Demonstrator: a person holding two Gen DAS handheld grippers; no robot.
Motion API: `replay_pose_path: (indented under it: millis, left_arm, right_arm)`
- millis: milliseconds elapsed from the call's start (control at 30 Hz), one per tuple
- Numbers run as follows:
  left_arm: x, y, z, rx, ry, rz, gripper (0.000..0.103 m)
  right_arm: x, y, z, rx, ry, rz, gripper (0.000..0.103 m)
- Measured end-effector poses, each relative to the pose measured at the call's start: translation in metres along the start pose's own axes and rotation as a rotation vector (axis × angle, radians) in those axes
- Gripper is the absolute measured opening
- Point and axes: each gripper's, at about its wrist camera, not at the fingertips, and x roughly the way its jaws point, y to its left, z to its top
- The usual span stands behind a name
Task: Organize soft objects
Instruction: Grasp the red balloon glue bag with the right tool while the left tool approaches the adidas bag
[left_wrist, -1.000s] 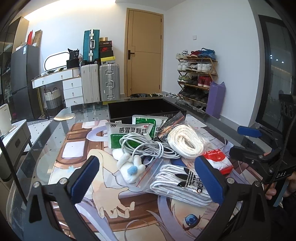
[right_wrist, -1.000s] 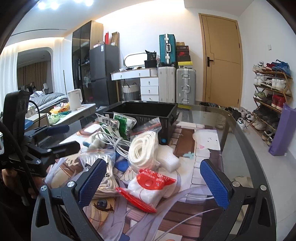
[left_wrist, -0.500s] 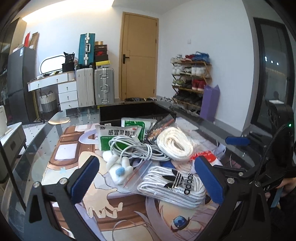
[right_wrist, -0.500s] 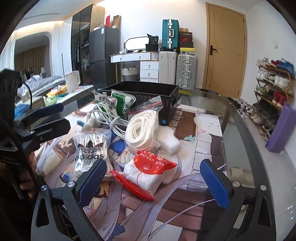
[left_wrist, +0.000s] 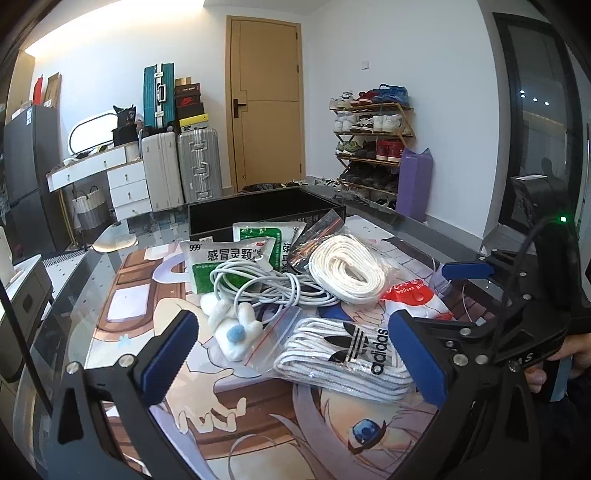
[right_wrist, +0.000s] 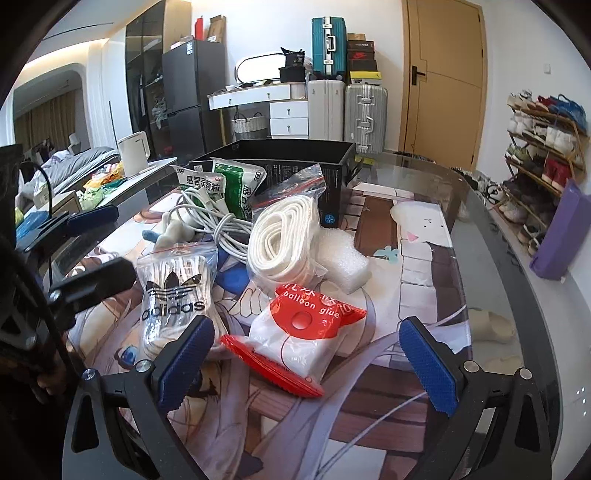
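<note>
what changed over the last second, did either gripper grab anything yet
No grab yet. Both grippers came down and closer to the pile: the left gripper toward the adidas bag, the right gripper toward the balloon glue pack. Both are open and empty. The items and black bin stayed put.

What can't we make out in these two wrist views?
- Black bin interior: both views, near wall and leaning packets hide it.
- Cable ends: both views, buried in the pile.
- Foam block: left view, hidden behind rope bag.
- Person's hands: mostly cut off at frame edges.
</note>
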Motion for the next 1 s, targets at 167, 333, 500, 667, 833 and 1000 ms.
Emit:
replay_pose_path:
  millis: [167,333,500,667,833,1000]
  left_arm:
    - [0.0,-0.006,0.0,0.029,0.004,-0.009,0.103]
    - [-0.002,-0.01,0.0,0.052,0.0,-0.01,0.103]
    - [-0.001,-0.009,-0.001,0.05,0.012,-0.018,0.103]
    - [0.0,-0.012,-0.003,0.065,0.02,-0.029,0.103]
    - [0.0,-0.014,-0.004,0.076,0.026,-0.049,0.103]
    - [0.002,-0.017,-0.004,0.075,0.044,-0.068,0.103]
  right_arm:
    - [0.006,0.0,0.002,0.018,0.018,0.007,0.099]
    - [0.01,0.0,0.002,0.027,0.029,0.021,0.087]
    - [0.011,0.001,0.001,0.034,0.037,0.047,0.07]
    - [0.007,-0.001,-0.001,0.038,0.022,0.062,0.059]
    - [0.002,-0.007,-0.001,0.062,0.009,0.082,0.044]
    - [-0.003,-0.011,-0.004,0.067,-0.001,0.082,0.044]
